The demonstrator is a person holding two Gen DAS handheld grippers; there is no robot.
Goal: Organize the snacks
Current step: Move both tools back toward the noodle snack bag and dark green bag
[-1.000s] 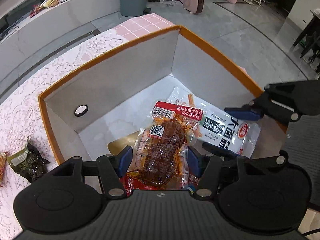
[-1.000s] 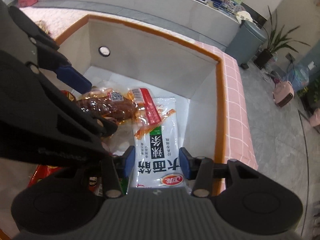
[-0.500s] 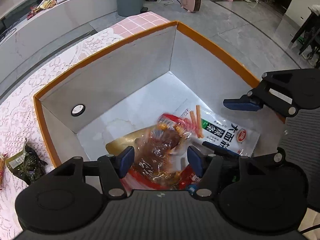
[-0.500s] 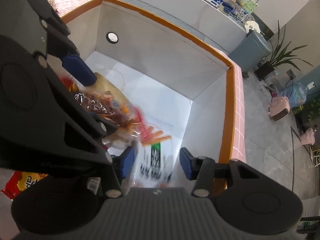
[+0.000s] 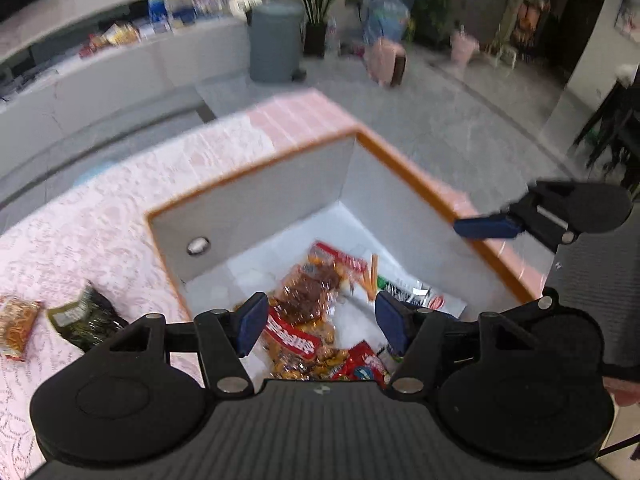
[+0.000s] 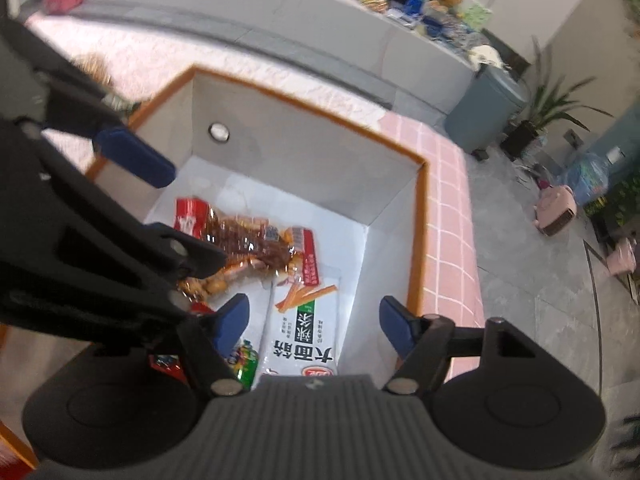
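The box [image 5: 256, 204] is open at the top, walled on all sides by tall grey panels with an orange rim. Its far floor [image 6: 224, 184], below the round hole [image 6: 219, 132], lies bare; the near half is heaped with snack packs [image 5: 304, 320] and the white noodle bag [image 6: 308, 328]. The left tool [image 5: 320, 322] hangs over the heap with its fingers spread, nothing between them; the right tool [image 6: 314, 326] does likewise over the noodle bag, close beside the right wall. On the bench [image 5: 80, 240] left of the box, a dark pack [image 5: 82, 320] and an orange pack [image 5: 16, 332] lie near the wall.
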